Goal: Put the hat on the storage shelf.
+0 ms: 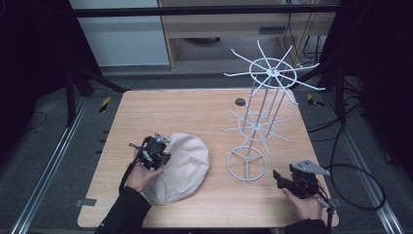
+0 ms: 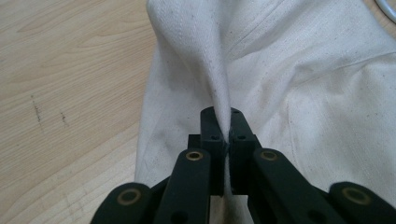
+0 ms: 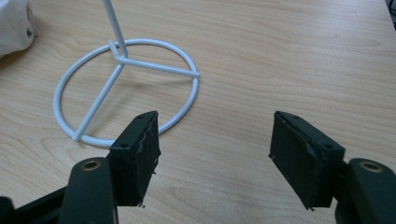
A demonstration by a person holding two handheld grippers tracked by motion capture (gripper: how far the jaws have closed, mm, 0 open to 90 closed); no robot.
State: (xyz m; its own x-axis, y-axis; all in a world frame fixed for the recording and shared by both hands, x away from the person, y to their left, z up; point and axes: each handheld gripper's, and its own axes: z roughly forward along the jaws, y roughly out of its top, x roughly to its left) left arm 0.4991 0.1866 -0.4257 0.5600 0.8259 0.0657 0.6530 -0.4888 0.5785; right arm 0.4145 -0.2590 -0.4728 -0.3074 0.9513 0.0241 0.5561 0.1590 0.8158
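A cream cloth hat (image 1: pixel 181 166) lies on the wooden table (image 1: pixel 195 112), left of middle. My left gripper (image 1: pixel 155 152) is at its left edge and is shut on a pinched ridge of the fabric, as the left gripper view shows: the hat (image 2: pixel 289 79) rises in a fold between the closed left gripper (image 2: pixel 227 135). A white wire stand (image 1: pixel 258 117) with two tiers of radiating hooks rises at the right of the table. My right gripper (image 1: pixel 282 179) is open near the front right corner, its jaws apart just short of the stand's ring base (image 3: pixel 126 88), nothing between them in the right gripper view (image 3: pixel 212 149).
A small dark round disc (image 1: pixel 240 102) lies on the table behind the stand. Metal rails run along both sides of the table, and cables lie on the floor at the right. A corner of the hat (image 3: pixel 14 23) shows left of the ring base.
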